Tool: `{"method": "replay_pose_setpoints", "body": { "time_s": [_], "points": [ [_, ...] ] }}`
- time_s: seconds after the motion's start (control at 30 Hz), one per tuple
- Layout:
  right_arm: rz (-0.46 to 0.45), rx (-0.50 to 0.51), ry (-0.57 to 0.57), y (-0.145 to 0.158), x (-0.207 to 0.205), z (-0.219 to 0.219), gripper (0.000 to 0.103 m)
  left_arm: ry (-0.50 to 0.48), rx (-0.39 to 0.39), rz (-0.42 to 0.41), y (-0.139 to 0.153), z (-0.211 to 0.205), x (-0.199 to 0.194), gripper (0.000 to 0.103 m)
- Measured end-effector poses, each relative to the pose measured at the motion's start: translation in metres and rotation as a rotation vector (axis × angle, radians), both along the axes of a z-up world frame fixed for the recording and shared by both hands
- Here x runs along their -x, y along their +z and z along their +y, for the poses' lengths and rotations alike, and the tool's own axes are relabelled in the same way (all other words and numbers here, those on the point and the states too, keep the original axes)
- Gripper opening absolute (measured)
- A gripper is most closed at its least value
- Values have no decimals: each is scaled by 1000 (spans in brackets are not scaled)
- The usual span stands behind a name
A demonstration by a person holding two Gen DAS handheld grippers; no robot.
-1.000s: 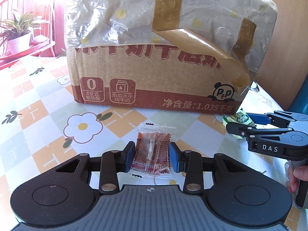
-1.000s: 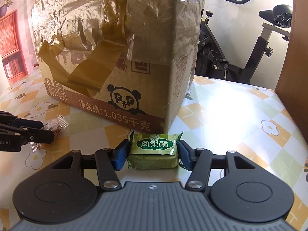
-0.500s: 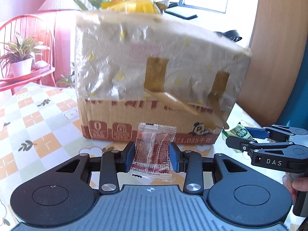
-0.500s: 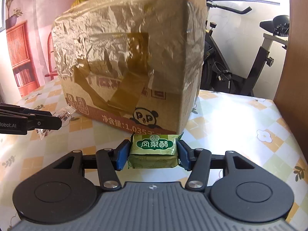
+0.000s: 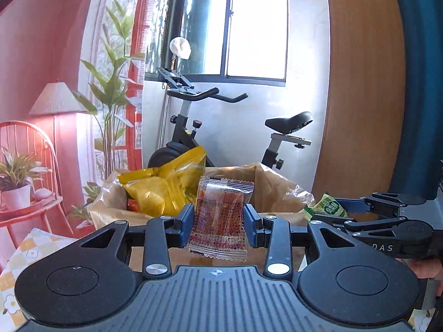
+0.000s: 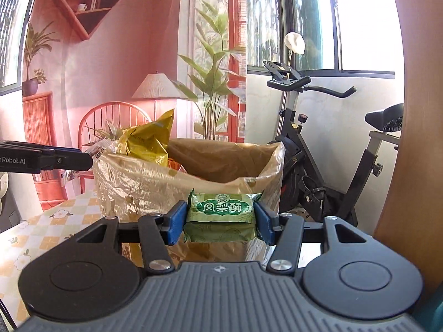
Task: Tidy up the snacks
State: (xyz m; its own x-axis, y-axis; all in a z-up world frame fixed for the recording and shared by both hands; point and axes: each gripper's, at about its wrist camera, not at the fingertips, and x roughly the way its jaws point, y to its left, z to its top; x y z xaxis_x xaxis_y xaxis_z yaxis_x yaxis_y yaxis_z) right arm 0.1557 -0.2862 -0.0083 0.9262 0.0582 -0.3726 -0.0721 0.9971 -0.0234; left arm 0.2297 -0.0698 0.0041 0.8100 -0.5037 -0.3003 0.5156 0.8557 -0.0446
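Evidently we had both loads in hand: our left gripper (image 5: 218, 218) was clamped on the clear red-printed snack packet (image 5: 220, 220), its blue pads pressing the packet's 2 side edges, and our right gripper (image 6: 220, 218) was clenched on the green pastry pack (image 6: 221, 215) in the same way. Both snacks hung in the air, level with the rim of the tape-wrapped cardboard box (image 6: 155, 191), which stood open on the flower-patterned tablecloth (image 6: 36, 238) with a yellow bag (image 6: 146, 142) poking out of it. We judged this to be the carry step, with neither snack yet over the opening. Next we would need to push each gripper forward past the near wall, beside the yellow bag, and only then part the jaws.
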Motion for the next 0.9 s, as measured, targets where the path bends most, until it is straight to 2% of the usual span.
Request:
{"method": "replay_pose_setpoints", "body": {
  "time_s": [0.07, 0.23, 0.33, 0.47, 0.57, 0.63, 0.77, 0.9],
  "points": [
    [-23, 44, 15, 10, -16, 3, 56, -21, -16, -12, 9, -17, -19, 40],
    [-18, 144, 48, 19, -60, 6, 56, -56, -128, -12, 18, -54, -66, 40],
    [14, 156, 51, 13, -85, 2, 56, -49, -125, 37, 19, -64, -97, 40],
    [53, 138, 43, 3, -108, -2, 56, -38, -152, 52, 18, -71, -121, 42],
    [81, 95, 42, -2, -117, -5, 58, -35, -158, 57, 18, -72, -128, 51],
    [109, 70, 33, -5, -122, -8, 60, -24, -155, 53, 19, -71, -127, 67],
    [109, 63, 21, -1, -120, -8, 69, -18, -146, 52, 24, -64, -121, 72],
    [98, 75, 15, 13, -110, -5, 71, 12, -146, 49, 31, -56, -111, 78]
  ]
}}
